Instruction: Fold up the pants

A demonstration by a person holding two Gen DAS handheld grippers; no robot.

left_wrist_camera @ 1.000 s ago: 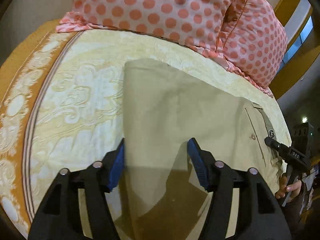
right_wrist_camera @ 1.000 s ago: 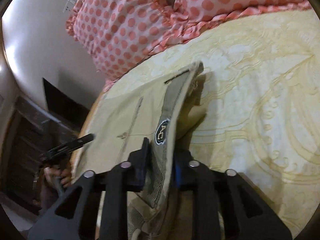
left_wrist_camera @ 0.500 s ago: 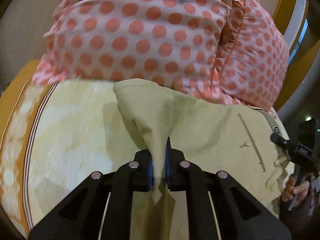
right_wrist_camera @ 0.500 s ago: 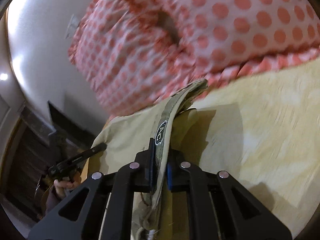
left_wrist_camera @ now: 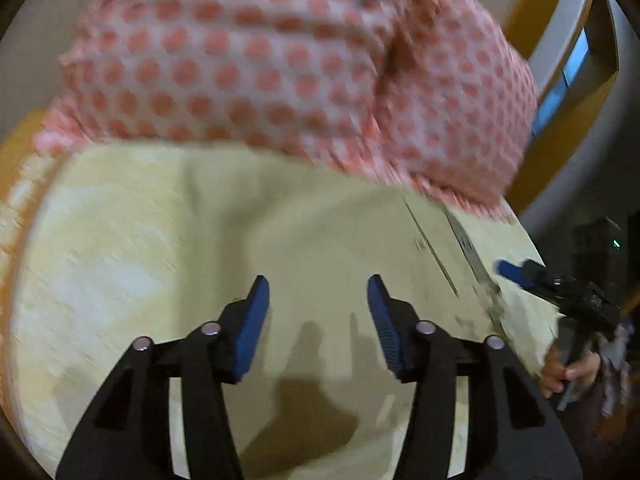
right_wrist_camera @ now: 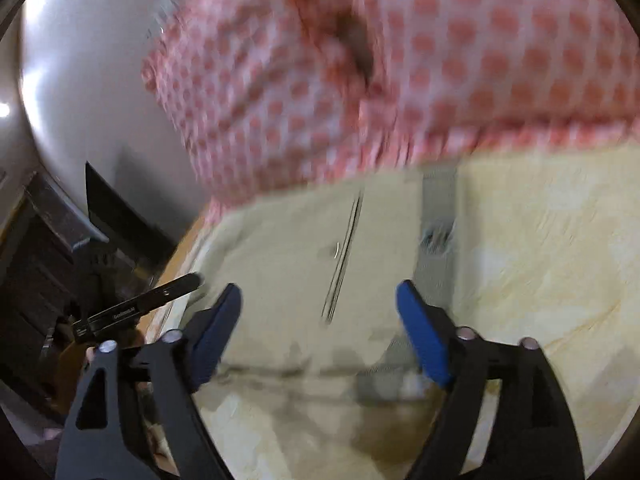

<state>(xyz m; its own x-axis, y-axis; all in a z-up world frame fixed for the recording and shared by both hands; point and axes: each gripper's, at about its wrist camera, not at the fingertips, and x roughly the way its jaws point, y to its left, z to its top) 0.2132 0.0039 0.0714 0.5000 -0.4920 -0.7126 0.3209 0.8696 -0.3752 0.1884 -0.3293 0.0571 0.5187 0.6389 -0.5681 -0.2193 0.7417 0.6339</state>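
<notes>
The beige pants (left_wrist_camera: 320,240) lie flat on the yellow patterned bed cover (left_wrist_camera: 100,260), just below the pillows. In the right wrist view the pants (right_wrist_camera: 288,264) show a back pocket slit and the grey waistband (right_wrist_camera: 438,224). My left gripper (left_wrist_camera: 318,300) is open and empty above the pants. My right gripper (right_wrist_camera: 318,304) is open and empty over the waistband end; it also shows in the left wrist view (left_wrist_camera: 560,292) at the right edge. Both views are blurred by motion.
Two pink polka-dot pillows (left_wrist_camera: 280,60) lie along the head of the bed, also in the right wrist view (right_wrist_camera: 400,72). The bed's orange border (left_wrist_camera: 16,168) runs at the left. Dark furniture (right_wrist_camera: 48,264) stands beside the bed.
Half a second ago both grippers were shut on the pants, lifting fabric. Now both are open and the pants lie flat near the pillows.
</notes>
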